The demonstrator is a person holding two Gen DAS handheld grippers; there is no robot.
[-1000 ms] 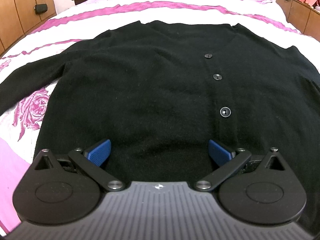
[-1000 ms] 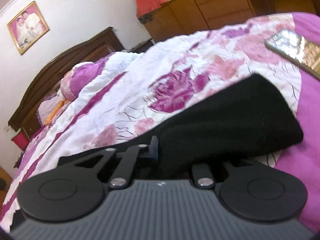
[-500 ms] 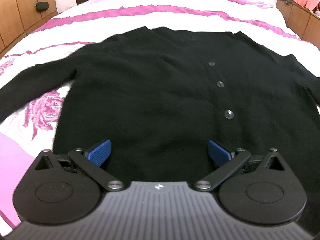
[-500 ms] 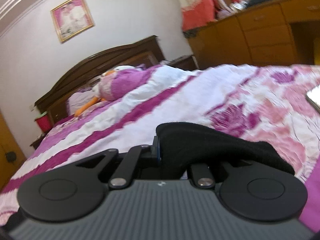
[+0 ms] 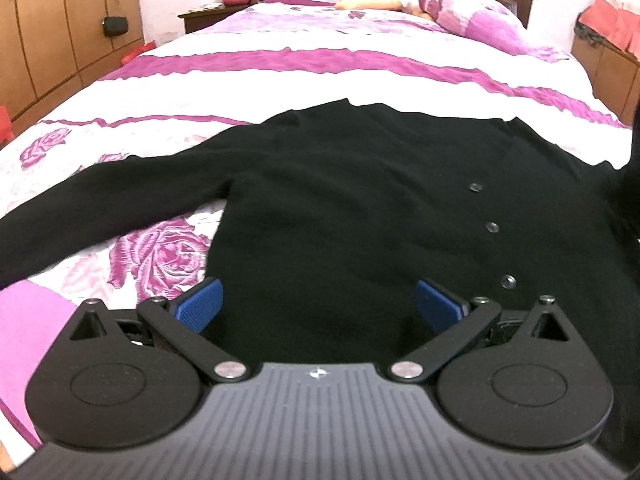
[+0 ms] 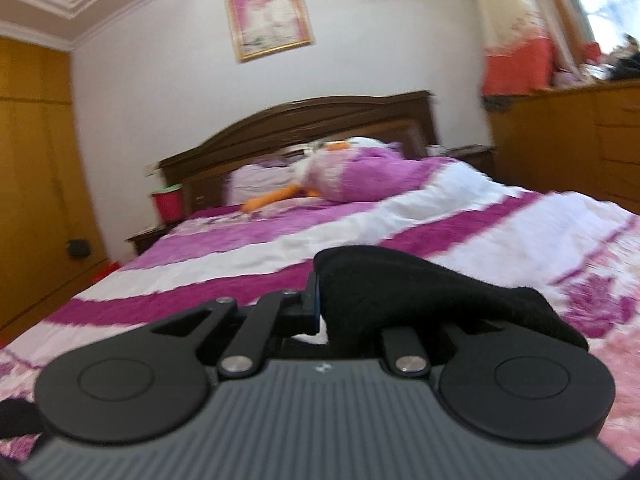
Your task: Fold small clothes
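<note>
A black buttoned cardigan [image 5: 340, 208] lies flat on the bed, front up, its left sleeve [image 5: 80, 216] stretched out to the left. My left gripper [image 5: 318, 306] is open and empty, its blue pads just above the cardigan's hem. My right gripper [image 6: 340, 312] is shut on the cardigan's right sleeve [image 6: 420, 292] and holds it lifted off the bed; the cuff droops over the right finger. The raised sleeve shows as a dark shape at the right edge of the left wrist view [image 5: 630, 184].
The bed has a pink and white floral cover [image 5: 320, 76] with pillows [image 5: 472, 16] and a plush toy [image 6: 352, 172] at the dark headboard [image 6: 296, 124]. Wooden wardrobes [image 5: 60, 32] stand on the left, a wooden dresser [image 6: 572, 136] on the right.
My right gripper has lifted the sleeve off the bed and swung up toward the headboard. My left gripper has drawn back and left, staying open.
</note>
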